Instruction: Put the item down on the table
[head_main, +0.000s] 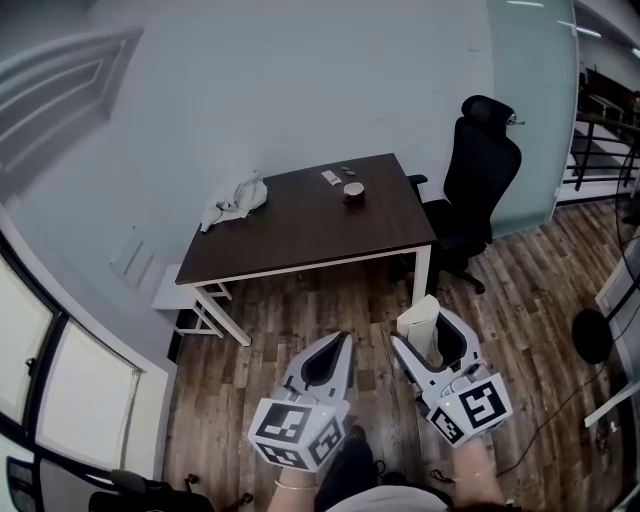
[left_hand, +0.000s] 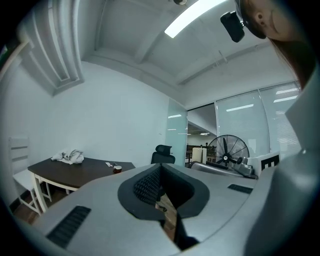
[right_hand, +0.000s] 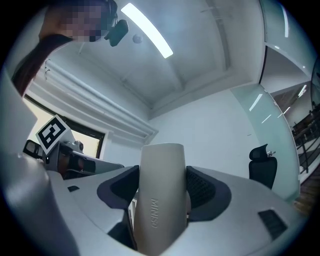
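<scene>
The left tongs (head_main: 343, 340) are staying out of it, pressed together and empty. The right tongs (head_main: 428, 338) are pinching a tall, smooth cream bottle (head_main: 421, 318) well short of the dark brown tabletop (head_main: 300, 230), and it is likely risking a slip or a topple if released tilted. The contents of the small round cup (head_main: 353, 190) are too far off to tell.

The left gripper (head_main: 344, 340) and right gripper (head_main: 420, 327) are pale grey, with black-lined fingers (head_main: 461, 346) and black-and-white marker cubes (head_main: 296, 430).
</scene>
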